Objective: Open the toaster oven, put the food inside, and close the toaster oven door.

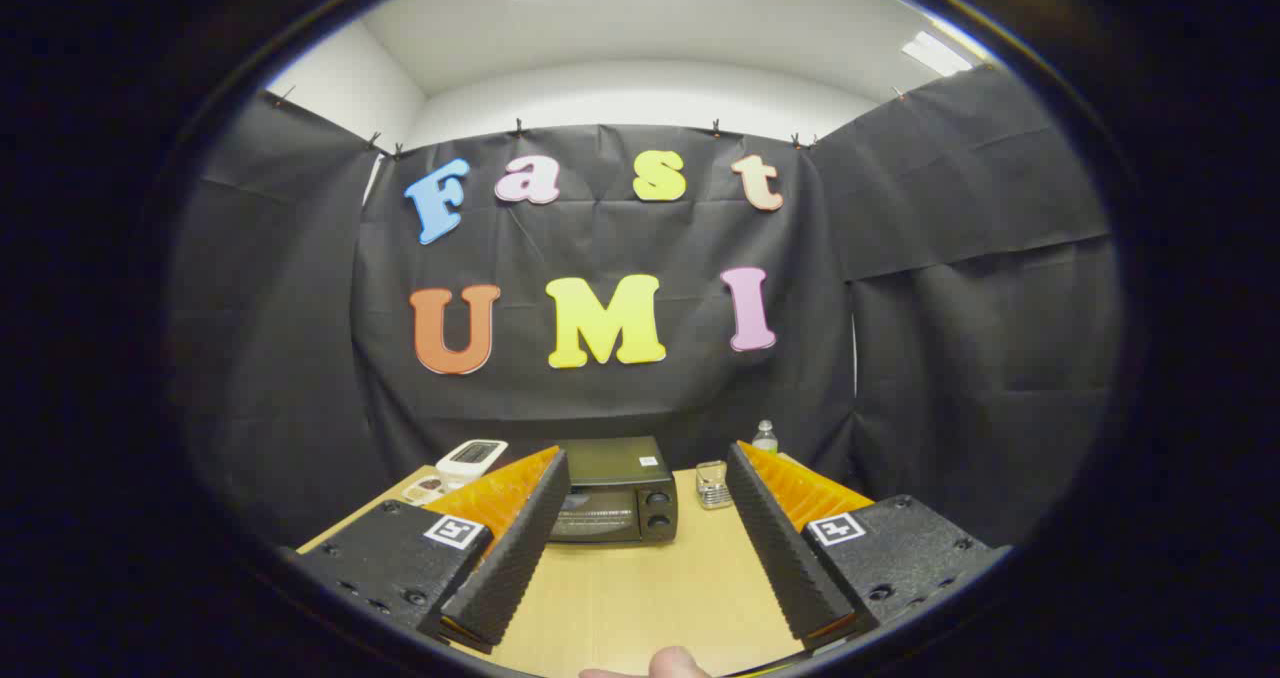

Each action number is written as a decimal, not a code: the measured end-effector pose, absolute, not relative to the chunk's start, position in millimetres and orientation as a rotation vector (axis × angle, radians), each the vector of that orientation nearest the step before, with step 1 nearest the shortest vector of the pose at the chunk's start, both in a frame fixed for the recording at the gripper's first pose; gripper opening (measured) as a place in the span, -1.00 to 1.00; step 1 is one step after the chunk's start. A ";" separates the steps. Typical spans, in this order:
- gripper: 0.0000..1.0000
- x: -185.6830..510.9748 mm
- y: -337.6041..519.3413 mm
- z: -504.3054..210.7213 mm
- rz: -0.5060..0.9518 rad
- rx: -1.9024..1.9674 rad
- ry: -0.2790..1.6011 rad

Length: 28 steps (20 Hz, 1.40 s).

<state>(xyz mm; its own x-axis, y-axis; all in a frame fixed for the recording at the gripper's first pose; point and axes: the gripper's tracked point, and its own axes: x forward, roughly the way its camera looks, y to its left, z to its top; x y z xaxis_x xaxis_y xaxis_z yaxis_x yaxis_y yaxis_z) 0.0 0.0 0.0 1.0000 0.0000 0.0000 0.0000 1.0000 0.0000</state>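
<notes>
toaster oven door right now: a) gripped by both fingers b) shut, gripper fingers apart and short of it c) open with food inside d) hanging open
b: the toaster oven sits on the table with its door flat against the front, and the gripper is open, its fingers spread wide and holding nothing, the oven beyond them.

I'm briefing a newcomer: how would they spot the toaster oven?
On the wooden table, look beyond the open gripper toward the black cloth wall. The toaster oven is the dark box with two knobs, door closed, unlike the white device and small shiny container flanking it.
</notes>
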 end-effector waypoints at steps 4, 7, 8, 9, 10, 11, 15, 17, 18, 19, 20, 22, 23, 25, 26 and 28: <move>1.00 1.4 4.2 -10.7 0.025 -0.004 0.038; 1.00 0.9 6.6 -6.1 0.027 -0.008 0.032; 1.00 1.2 7.5 -4.8 0.027 -0.011 0.023; 1.00 2.1 7.8 -3.7 0.026 -0.011 0.018; 1.00 3.2 8.6 -4.9 0.028 -0.013 0.018; 1.00 3.8 9.3 -6.9 0.032 -0.019 0.027; 1.00 7.7 4.7 -8.3 0.029 0.003 0.035; 1.00 9.4 3.9 -11.0 0.032 0.017 0.040; 1.00 10.0 3.0 -12.7 0.033 0.021 0.042; 1.00 11.1 2.4 -13.1 0.033 0.024 0.044; 1.00 12.3 0.8 -14.5 0.029 0.026 0.046; 1.00 13.4 -0.7 -15.1 0.026 0.029 0.044; 1.00 14.3 -0.9 -15.5 0.024 0.028 0.044; 1.00 18.6 0.4 -17.4 0.027 0.014 0.043; 1.00 20.0 1.0 -18.8 0.028 0.008 0.042; 1.00 28.2 3.1 -19.9 0.025 -0.007 0.032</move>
